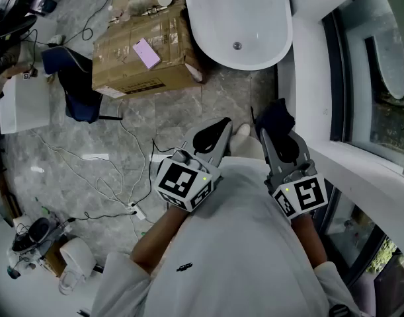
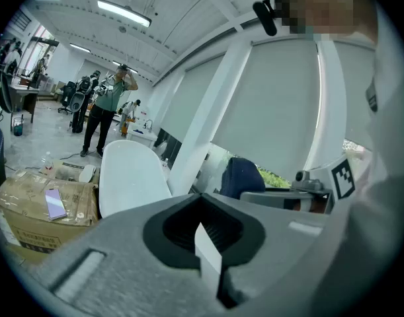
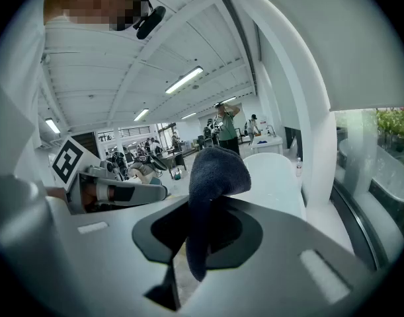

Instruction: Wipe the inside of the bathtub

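Observation:
The white bathtub [image 1: 215, 12] stands at the top of the head view, its drain showing, and it looks bare inside. Both grippers are held close to my chest, well short of the tub. My right gripper [image 1: 273, 132] is shut on a dark blue cloth [image 1: 276, 115], which bunches above the jaws in the right gripper view [image 3: 215, 170]. My left gripper [image 1: 220, 129] is shut with nothing in it; its jaws meet in the left gripper view [image 2: 205, 240]. The tub [image 2: 132, 177] lies ahead of the left gripper, and also beyond the right one [image 3: 278, 174].
A cardboard box [image 1: 139, 61] with a pink card on top sits just left of the tub. Cables [image 1: 122, 177] trail over the grey stone floor. A white window ledge [image 1: 321, 91] runs along the right. A person [image 2: 109, 107] stands far off.

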Demonstrator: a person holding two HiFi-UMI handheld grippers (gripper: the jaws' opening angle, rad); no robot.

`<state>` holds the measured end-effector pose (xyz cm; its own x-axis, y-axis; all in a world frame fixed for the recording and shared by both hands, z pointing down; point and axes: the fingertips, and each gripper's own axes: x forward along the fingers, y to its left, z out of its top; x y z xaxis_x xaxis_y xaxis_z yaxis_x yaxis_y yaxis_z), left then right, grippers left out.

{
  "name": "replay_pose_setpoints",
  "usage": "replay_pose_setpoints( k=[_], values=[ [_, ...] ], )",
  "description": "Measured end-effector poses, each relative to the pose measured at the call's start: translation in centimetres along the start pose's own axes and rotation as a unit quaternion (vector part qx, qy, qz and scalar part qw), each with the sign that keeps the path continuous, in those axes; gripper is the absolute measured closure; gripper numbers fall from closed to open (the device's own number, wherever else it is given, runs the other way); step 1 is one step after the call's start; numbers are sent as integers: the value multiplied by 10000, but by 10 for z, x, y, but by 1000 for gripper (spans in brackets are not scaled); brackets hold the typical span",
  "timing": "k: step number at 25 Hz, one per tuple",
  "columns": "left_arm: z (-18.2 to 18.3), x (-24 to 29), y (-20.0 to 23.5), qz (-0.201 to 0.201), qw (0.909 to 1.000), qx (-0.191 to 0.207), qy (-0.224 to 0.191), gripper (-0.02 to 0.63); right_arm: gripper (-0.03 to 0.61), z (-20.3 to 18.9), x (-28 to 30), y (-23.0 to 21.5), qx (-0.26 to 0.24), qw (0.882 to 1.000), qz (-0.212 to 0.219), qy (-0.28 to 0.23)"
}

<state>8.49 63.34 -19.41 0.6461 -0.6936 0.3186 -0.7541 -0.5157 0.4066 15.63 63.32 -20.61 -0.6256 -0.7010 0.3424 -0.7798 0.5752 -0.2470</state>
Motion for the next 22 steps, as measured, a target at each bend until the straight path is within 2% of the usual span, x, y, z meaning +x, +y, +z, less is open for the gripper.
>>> replay_pose_setpoints(
  k=[9,16,22],
  values=[
    [3,15,-16,92,9999,39,66,618,528,2,-4,-16,39,10000,67,42],
    [-2,28,-30,112,9997,97,184,618,526,-1,-20,-49,500,9984,-235,-102],
    [-10,46,-47,138,9994,122,291,618,526,-3,-39,-80,549,9976,-398,-168]
  ],
)
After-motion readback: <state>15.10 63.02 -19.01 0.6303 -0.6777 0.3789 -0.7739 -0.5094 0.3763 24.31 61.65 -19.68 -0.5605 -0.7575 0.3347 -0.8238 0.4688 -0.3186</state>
